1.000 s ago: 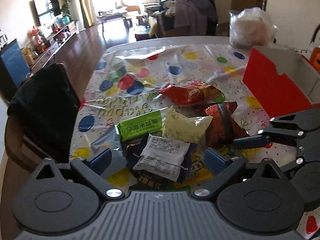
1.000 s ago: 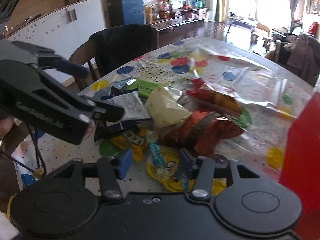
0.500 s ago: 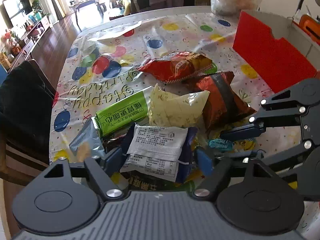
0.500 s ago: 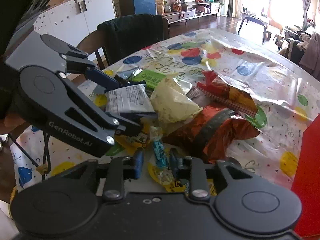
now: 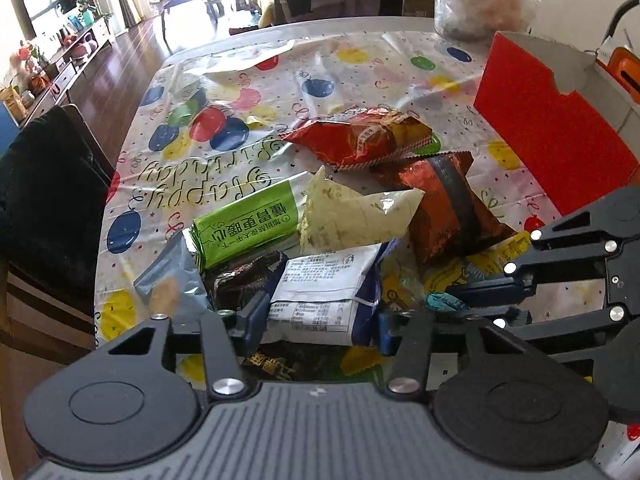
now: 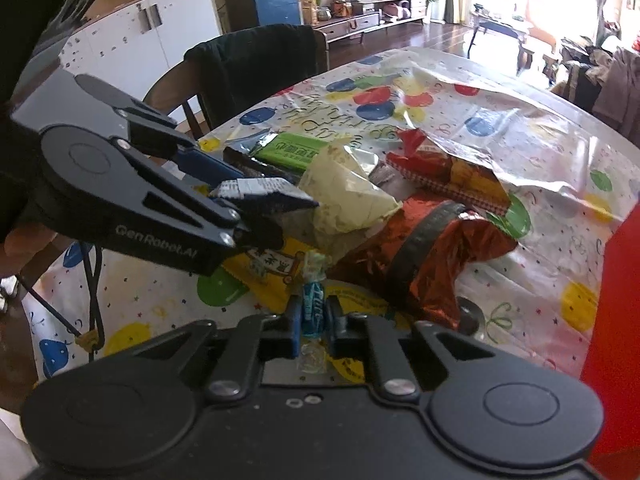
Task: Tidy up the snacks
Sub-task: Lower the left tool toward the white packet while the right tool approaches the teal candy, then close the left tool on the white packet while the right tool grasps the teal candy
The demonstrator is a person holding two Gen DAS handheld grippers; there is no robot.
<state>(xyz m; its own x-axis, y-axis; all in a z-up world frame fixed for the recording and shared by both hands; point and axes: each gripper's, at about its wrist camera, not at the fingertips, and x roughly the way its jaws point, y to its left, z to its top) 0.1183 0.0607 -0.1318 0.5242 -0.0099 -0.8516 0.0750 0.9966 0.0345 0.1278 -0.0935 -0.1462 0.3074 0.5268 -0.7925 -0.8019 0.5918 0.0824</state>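
Pinching a small teal candy [image 6: 313, 309] between its closed jaws, the right gripper [image 6: 314, 320] holds it; the left gripper [image 5: 318, 320], jaws just closing, flanks a white-labelled packet [image 5: 320, 292] lying between them.

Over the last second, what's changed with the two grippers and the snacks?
Both grippers have just been closing. The right gripper shut on the blue candy; the left gripper pinched the white-labelled packet. The remaining snack pile stayed put.
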